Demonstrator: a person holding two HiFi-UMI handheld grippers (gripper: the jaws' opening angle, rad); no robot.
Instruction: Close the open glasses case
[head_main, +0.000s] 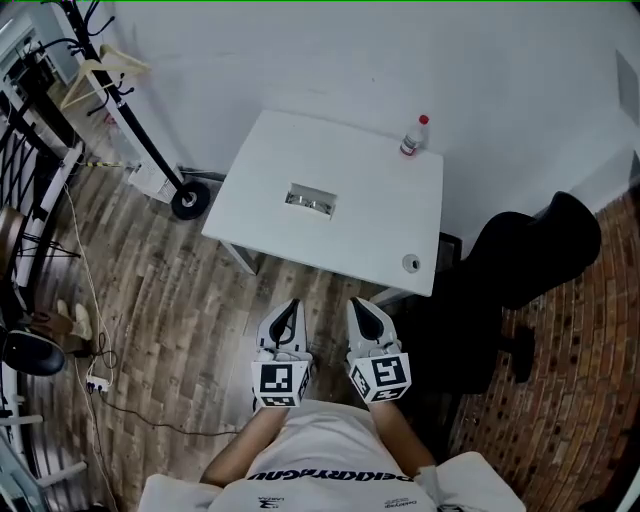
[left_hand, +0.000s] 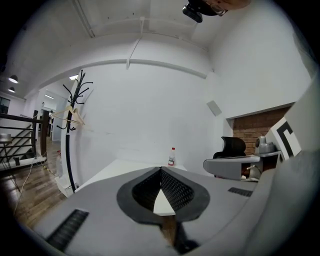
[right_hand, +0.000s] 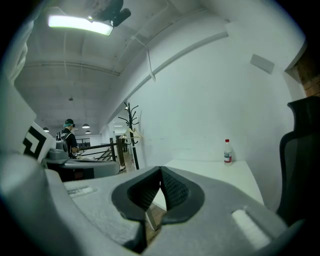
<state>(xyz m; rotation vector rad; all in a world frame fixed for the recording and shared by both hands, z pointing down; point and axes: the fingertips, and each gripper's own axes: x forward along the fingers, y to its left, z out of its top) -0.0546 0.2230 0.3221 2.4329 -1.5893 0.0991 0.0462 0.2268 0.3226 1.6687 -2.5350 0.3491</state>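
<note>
The case (head_main: 311, 201) lies open near the middle of the white surface (head_main: 350, 235); which side its hinge is on is too small to tell. Beyond the case, at the far right corner, stands a bottle (head_main: 414, 135). Nearer than the case, by the right edge, sits a small round object (head_main: 411, 263). The left gripper (head_main: 289, 318) and right gripper (head_main: 366, 318) hang well short of the case, off the surface, each with fingers pressed together on nothing. Closing it well probably means bringing both over the case, steadying the base with one and tipping the lid down with the other.
</note>
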